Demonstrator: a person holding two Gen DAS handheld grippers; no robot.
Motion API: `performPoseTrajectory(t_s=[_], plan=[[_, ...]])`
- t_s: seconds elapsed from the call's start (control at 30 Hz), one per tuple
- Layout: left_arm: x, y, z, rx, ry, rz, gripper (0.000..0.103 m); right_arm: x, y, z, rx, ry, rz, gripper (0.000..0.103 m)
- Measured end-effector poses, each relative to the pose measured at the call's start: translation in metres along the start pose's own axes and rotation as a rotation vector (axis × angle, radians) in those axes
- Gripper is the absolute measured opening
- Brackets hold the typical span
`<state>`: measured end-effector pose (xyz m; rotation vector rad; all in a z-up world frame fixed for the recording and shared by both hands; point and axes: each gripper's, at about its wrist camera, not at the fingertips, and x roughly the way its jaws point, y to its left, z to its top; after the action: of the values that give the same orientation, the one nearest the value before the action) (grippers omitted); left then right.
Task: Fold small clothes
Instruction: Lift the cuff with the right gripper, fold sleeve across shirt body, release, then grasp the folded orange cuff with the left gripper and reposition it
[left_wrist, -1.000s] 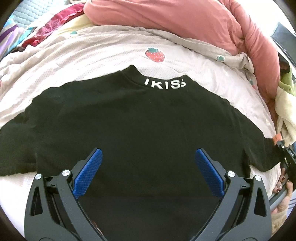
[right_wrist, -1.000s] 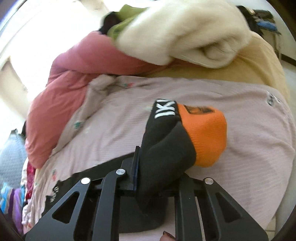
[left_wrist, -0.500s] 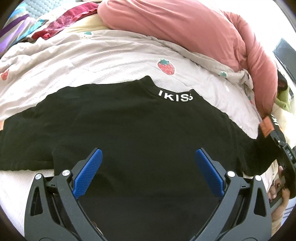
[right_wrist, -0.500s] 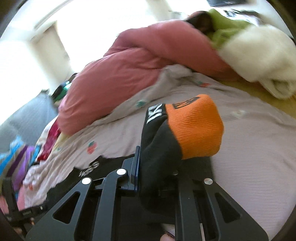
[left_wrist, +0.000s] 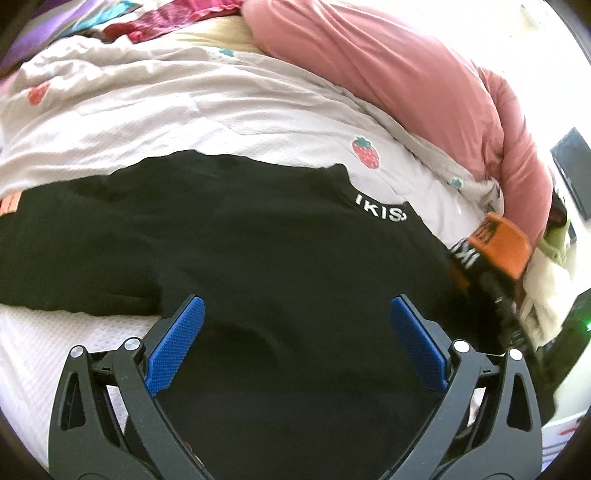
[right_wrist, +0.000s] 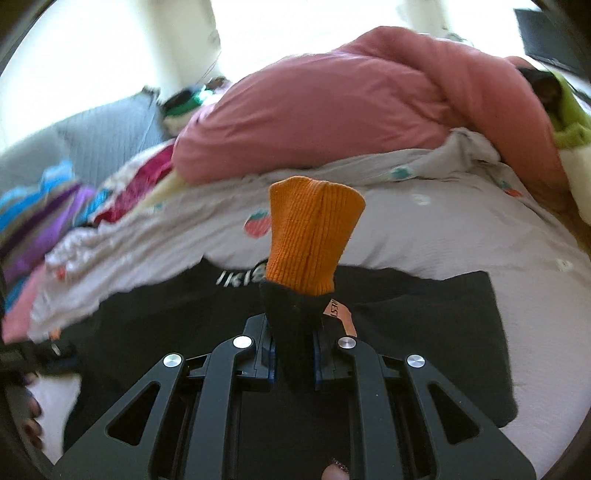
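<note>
A small black top (left_wrist: 280, 258) with white collar lettering (left_wrist: 380, 213) lies flat on the bed. My left gripper (left_wrist: 295, 332) hovers over its lower middle, blue pads wide apart, nothing between them. My right gripper (right_wrist: 293, 354) is shut on the top's right sleeve, whose orange ribbed cuff (right_wrist: 312, 236) sticks up past the fingertips. In the left wrist view that cuff (left_wrist: 502, 245) shows at the right edge, lifted over the body of the top. The other sleeve's orange cuff (left_wrist: 11, 201) lies at the far left.
A pale quilt with strawberry prints (left_wrist: 221, 110) covers the bed. A bulky pink duvet (left_wrist: 406, 74) is heaped behind it. Colourful clothes (right_wrist: 55, 206) pile at the back left, green and cream garments (right_wrist: 572, 147) at the right. Fingertips of a hand (right_wrist: 29, 417) show at lower left.
My right gripper has swung the held sleeve inward over the top and rolled, so the cuff now stands upright. The left gripper drifted sideways, staying open.
</note>
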<state>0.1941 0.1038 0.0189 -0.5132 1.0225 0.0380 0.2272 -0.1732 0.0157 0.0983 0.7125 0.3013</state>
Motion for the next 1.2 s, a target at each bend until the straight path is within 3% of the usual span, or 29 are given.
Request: performPoseTrajectory(t_s=[0.23,0.3,0.37,0.57,0.67,0.8,0.97,1.2], plan=[[-0.005,0.022,-0.003,-0.050,-0.002,-0.021,0.095,0.032,0.047,-0.029,-0.227,0.115,-0.058,0.018],[-0.006,0.025,-0.003,-0.057,-0.004,-0.025,0.095,0.040,0.060,-0.040,-0.308,0.152,-0.078,0.025],[-0.006,0.027,-0.004,-0.062,-0.003,-0.029,0.095,0.041,0.068,-0.049,-0.356,0.175,-0.065,0.046],[0.004,0.022,-0.008,-0.057,0.027,-0.060,0.095,0.014,0.062,-0.052,-0.311,0.170,0.075,0.074],[0.010,0.015,-0.011,-0.039,0.042,-0.073,0.094,-0.003,0.048,-0.049,-0.254,0.174,0.128,0.075],[0.021,-0.002,-0.017,-0.022,0.075,-0.134,0.087,-0.017,0.022,-0.041,-0.158,0.181,0.114,0.075],[0.040,-0.032,-0.023,-0.008,0.144,-0.244,0.062,-0.031,-0.013,-0.031,-0.078,0.144,0.034,0.075],[0.080,-0.056,-0.030,-0.030,0.251,-0.280,0.060,-0.043,-0.051,-0.023,0.015,0.111,-0.013,0.075]])
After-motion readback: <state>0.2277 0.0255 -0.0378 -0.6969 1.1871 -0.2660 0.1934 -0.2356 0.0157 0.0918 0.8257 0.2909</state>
